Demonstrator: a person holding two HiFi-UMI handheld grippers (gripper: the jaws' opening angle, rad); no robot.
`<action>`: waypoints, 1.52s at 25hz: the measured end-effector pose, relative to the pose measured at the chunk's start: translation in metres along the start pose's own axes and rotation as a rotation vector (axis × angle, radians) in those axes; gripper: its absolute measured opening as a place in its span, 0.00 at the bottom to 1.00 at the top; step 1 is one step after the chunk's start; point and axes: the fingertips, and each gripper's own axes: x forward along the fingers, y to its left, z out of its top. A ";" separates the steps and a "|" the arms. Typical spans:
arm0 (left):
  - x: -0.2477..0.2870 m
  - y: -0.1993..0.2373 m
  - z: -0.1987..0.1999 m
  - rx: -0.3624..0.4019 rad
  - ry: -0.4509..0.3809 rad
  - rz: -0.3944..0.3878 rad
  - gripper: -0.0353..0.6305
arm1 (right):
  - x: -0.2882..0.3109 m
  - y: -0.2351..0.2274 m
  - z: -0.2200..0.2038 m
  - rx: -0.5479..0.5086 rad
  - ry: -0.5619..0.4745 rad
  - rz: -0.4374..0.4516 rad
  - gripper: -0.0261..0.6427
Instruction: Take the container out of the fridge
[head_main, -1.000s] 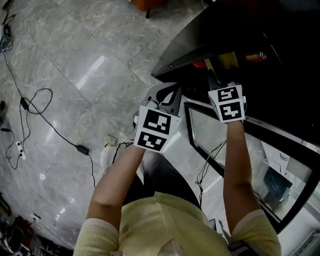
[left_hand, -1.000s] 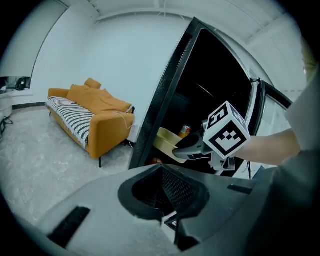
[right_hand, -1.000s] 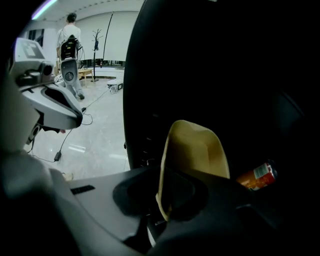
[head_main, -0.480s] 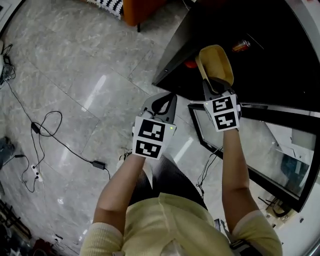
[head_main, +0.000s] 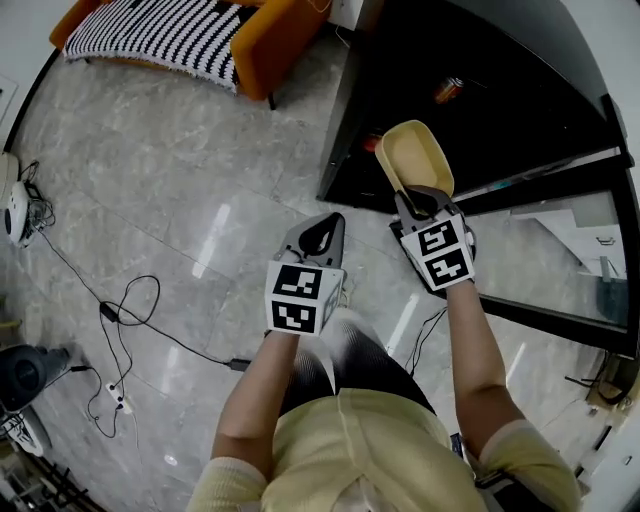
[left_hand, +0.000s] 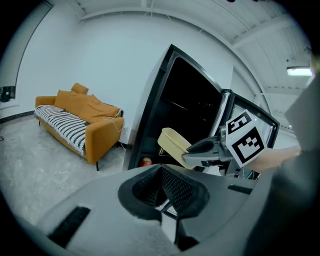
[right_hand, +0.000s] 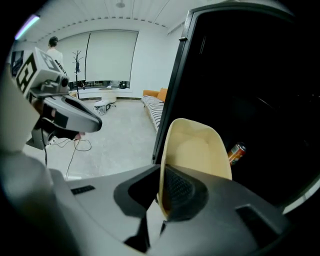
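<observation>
Sticking out ahead of the right hand-held gripper (head_main: 420, 198), the cream container (head_main: 413, 155) is pinched by its rim, the jaws nearly together on the thin wall, with the open fridge (head_main: 480, 90) just beyond. The left hand-held gripper (head_main: 322, 228) sits beside it, closed and empty.

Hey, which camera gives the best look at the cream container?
The head view: the container shows whole from above, empty inside, its near rim in the right gripper. The right gripper view shows it closer but partly behind the jaws; the left gripper view shows it small, from the side.
</observation>
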 end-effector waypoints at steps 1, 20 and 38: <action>-0.005 0.001 0.001 0.001 -0.002 0.004 0.08 | -0.005 0.004 0.002 0.006 -0.005 -0.001 0.10; -0.087 0.003 0.028 0.074 -0.050 0.036 0.08 | -0.091 0.079 0.029 0.136 -0.107 0.016 0.10; -0.154 -0.002 0.034 0.137 -0.104 0.072 0.08 | -0.145 0.128 0.042 0.271 -0.218 0.059 0.10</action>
